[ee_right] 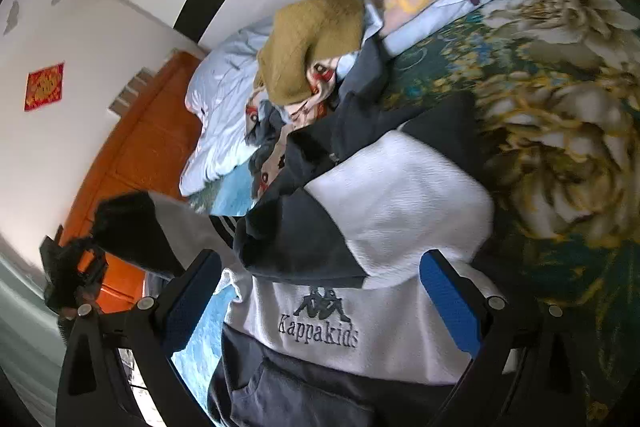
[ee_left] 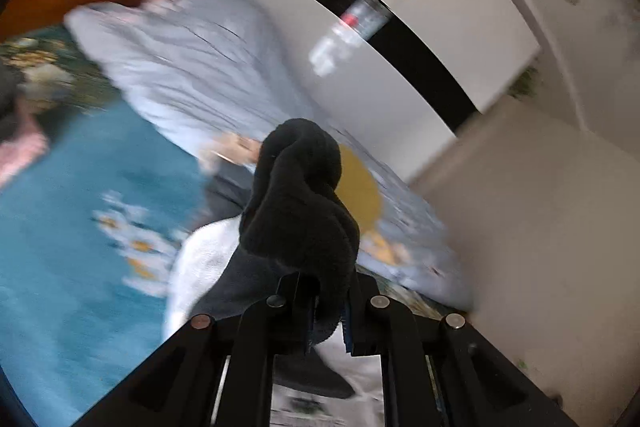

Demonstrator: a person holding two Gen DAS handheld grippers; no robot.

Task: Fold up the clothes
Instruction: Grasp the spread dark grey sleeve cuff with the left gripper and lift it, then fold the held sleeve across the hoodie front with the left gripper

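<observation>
The dark fleecy sleeve [ee_left: 296,211] of the white-and-navy sweatshirt [ee_right: 400,195] is pinched by the left tool [ee_left: 328,319], while the right tool [ee_right: 320,303] is held wide above it.

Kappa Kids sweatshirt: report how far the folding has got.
Done: little; the sweatshirt lies rumpled on the bedspread. In hand: the left gripper is shut on its dark cuff, lifted clear; the right gripper hangs open over the chest. Left: the folds, and the mustard garment behind.
</observation>
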